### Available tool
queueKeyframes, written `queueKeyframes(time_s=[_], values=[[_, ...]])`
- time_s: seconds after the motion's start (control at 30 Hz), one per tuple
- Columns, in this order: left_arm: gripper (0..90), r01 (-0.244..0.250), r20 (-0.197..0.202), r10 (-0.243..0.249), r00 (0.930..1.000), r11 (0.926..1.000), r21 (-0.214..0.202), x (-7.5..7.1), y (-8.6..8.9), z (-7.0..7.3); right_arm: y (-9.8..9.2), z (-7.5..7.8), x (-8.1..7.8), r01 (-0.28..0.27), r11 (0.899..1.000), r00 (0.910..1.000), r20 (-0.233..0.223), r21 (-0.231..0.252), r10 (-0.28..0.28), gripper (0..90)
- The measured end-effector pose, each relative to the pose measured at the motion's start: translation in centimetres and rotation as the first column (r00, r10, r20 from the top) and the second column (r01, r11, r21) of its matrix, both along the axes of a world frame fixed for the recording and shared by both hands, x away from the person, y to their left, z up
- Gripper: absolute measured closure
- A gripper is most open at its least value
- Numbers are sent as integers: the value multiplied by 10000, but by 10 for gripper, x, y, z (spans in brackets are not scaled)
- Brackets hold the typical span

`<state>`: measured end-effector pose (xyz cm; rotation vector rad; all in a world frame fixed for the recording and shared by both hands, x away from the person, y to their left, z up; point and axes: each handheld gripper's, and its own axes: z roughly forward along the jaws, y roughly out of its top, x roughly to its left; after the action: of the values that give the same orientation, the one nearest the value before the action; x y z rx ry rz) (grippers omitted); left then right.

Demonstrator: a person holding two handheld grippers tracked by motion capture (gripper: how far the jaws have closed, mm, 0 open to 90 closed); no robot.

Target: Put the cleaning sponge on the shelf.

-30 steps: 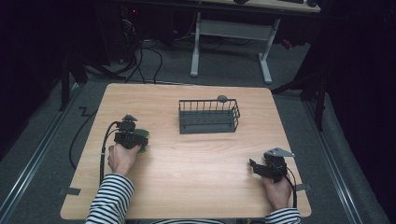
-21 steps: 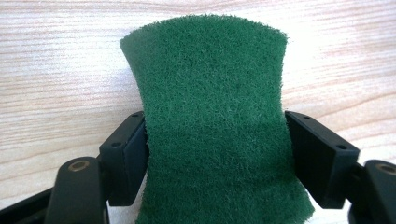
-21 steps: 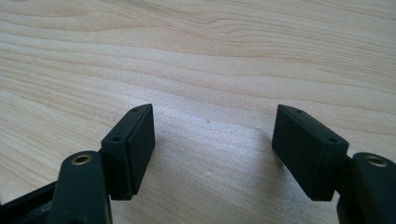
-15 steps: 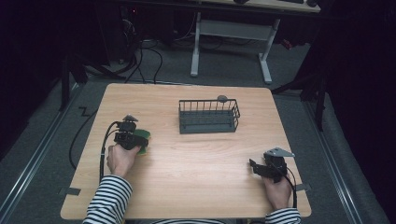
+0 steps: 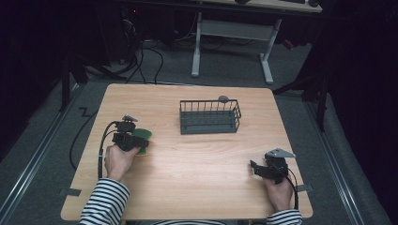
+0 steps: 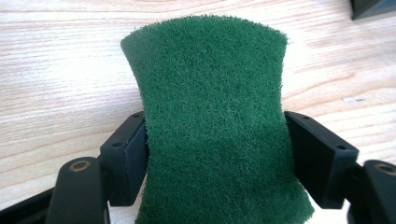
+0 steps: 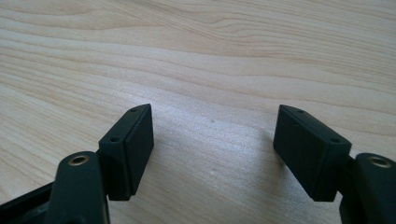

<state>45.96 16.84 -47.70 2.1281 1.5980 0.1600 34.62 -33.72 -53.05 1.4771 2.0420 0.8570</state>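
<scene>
The left tongs [image 5: 141, 142] are clamped on a green scouring pad [image 6: 212, 126]: in the left gripper view both black pads press into its long edges, and the pad pinches to a waist between them. Its fuzzy face carries no label, print or brand mark that can be read. From above, the pad [image 5: 141, 139] sits at the left side of the worktop [image 5: 197, 187], well to the left of the wire basket [image 5: 209, 116] and a little nearer the person than it. Whether the pad rests on the wood or is held just clear of it cannot be told.

The basket stands upright toward the far middle of the worktop, dark grey, with a small round grey thing [image 5: 223, 99] touching or just behind its far rim; what that is cannot be made out.

The right tongs [image 5: 254, 167] are released: in the right gripper view their jaws stand wide apart over bare wood grain with nothing between them. They lie well to the right of the basket and nearer the person, held by a hand [image 5: 278, 193] with a striped sleeve. No writing shows on the tongs, the basket or the worktop.
</scene>
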Motion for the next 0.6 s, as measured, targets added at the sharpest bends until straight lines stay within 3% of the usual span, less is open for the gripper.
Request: queueKeyframes(time_s=[0.17,0.43,0.53,0.6], values=[[280,226,-40,-226,9997,9996,159,-2,-1,3,0,0,0,-5,10000,10000,-3,-9,5,286],[281,794,385,-809,9960,9961,374,-4,-13,29,0,0,0,-13,10000,10000,-5,-12,13,285],[281,881,414,-890,9952,9959,224,-4,-15,34,0,0,0,-16,10000,10000,-4,-11,16,285],[281,1057,453,-1076,9932,9935,424,-2,-18,39,0,0,0,-16,10000,10000,-6,-8,16,285]])
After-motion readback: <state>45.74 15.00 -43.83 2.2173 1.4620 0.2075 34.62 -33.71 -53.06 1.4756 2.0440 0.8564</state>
